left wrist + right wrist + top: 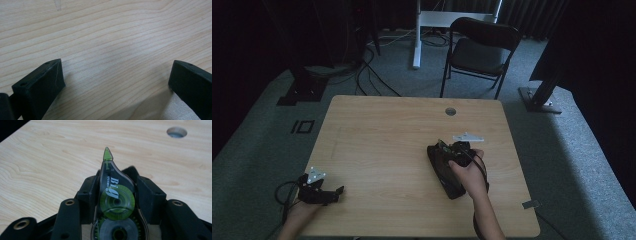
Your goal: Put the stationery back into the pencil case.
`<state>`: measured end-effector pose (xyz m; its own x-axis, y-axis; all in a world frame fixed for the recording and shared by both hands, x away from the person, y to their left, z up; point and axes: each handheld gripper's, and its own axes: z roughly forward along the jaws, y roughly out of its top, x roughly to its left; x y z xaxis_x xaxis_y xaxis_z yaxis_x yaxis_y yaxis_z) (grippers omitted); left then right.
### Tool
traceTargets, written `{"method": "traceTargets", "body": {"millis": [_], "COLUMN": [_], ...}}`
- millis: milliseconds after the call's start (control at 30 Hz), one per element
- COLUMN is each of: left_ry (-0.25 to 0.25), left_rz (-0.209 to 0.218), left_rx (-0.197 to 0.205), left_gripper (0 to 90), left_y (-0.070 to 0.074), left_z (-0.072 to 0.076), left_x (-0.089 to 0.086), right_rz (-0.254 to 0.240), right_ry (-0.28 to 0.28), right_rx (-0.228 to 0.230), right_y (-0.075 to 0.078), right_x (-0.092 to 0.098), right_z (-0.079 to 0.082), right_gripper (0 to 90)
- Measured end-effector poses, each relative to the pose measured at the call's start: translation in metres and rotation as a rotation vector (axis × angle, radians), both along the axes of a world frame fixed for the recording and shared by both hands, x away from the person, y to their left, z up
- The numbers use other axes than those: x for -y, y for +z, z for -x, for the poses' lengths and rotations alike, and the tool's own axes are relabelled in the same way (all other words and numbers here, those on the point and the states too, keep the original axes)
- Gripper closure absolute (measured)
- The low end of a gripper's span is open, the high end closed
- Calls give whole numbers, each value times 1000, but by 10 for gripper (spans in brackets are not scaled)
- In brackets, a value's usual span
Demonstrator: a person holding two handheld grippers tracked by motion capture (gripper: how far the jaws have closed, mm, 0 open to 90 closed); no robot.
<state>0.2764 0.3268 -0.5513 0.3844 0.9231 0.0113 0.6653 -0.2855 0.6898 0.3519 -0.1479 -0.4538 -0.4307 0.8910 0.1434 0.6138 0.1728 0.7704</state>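
Since correction tape dispenser [117, 202] is small clear-plastic shell with green reels, judge it light, rigid, slick, tip fragile; best hold across flat sides at wide body. Sits pinched between right gripper [117, 192] jaws, tip forward, over wooden table [377, 135]. Left gripper [117, 82] spread, nothing between jaws, low over tabletop near table's left front corner.
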Motion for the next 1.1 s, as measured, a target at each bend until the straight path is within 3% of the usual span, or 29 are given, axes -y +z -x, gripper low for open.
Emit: {"method": "traceTargets", "body": {"millis": [333, 533, 800, 1100], "left_ry": [0, 0, 0, -7], "left_rz": [0, 0, 0, -1], "left_rx": [0, 0, 0, 0], "left_gripper": [1, 1, 1, 1], "left_y": [0, 0, 0, 0], "left_z": [0, 0, 0, 0], "left_x": [0, 0, 0, 0], "right_rz": [17, 46, 47, 103], "right_ry": [6, 9, 3, 10], "right_rx": [-60, -85, -119, -157], "right_y": [-17, -22, -26, -33], "right_x": [2, 1, -3, -6], "right_z": [3, 4, 3, 1], "right_gripper": [515, 515, 515, 514]}}
